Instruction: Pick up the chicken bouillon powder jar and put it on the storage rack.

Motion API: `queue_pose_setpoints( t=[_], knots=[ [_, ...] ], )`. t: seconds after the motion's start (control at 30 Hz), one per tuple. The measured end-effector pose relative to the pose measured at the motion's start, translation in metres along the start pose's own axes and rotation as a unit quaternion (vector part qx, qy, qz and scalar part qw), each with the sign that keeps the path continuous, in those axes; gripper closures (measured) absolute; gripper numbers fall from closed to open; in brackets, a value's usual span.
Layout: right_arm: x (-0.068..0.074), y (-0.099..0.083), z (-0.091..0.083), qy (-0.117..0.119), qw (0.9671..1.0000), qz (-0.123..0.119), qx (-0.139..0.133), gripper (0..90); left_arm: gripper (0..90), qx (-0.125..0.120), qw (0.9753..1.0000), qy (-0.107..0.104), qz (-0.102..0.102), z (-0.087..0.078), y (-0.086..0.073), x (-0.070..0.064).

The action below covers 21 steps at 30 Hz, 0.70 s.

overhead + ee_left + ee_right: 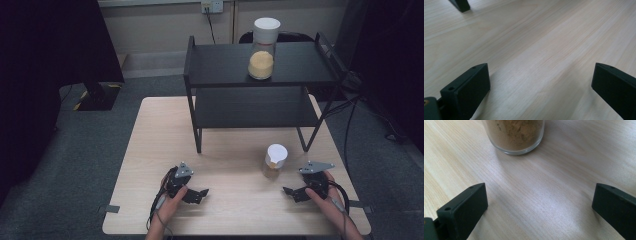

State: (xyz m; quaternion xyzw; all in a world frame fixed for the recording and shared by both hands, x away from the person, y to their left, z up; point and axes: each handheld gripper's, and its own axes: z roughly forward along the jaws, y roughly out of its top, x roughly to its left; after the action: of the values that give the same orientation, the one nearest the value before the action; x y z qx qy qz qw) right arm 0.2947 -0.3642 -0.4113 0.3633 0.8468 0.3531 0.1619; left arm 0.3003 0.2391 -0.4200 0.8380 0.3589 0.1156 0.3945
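High view: two jars [274, 159] [262, 49], one shelf rack [260, 80], both grippers' [200, 194] [290, 192] fingers spread, empty.

- The table [150, 150] has a pale wood-grain top with fine straight lines, smooth, with a soft satin sheen where the light falls on it.
- The small jar [515, 135] is clear, glossy glass with a thick bright rim at its base; its filling is a dull, tan, grainy powder.
- Its lid [276, 153] is white and matt, probably plastic, though the high view is too coarse to be sure.
- The tall jar [262, 50] on the shelf is also clear glass, holding yellow, grainy stuff.
- The rack [300, 65] looks like matt black metal.
- The left gripper [540, 92] and right gripper [540, 212] have matt black, plastic-looking jaws with smooth faces.
- The floor [90, 150] looks like rough grey carpet.
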Motion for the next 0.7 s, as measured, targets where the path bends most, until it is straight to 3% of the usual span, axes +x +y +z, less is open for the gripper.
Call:
queue_pose_setpoints(
  t=[0.27,0.7],
  knots=[
    [0.0,0.0,0.0,0.0,1.0,0.001,0.0,0.0,0.4,0.018,0.9989,0.021,0.038,0.0,0.004,-0.009],
    [0.0,0.0,0.0,0.0,1.0,0.0,0.0,0.0,0.2,0.018,0.9989,0.024,0.036,0.0,0.003,-0.011]
  ],
)
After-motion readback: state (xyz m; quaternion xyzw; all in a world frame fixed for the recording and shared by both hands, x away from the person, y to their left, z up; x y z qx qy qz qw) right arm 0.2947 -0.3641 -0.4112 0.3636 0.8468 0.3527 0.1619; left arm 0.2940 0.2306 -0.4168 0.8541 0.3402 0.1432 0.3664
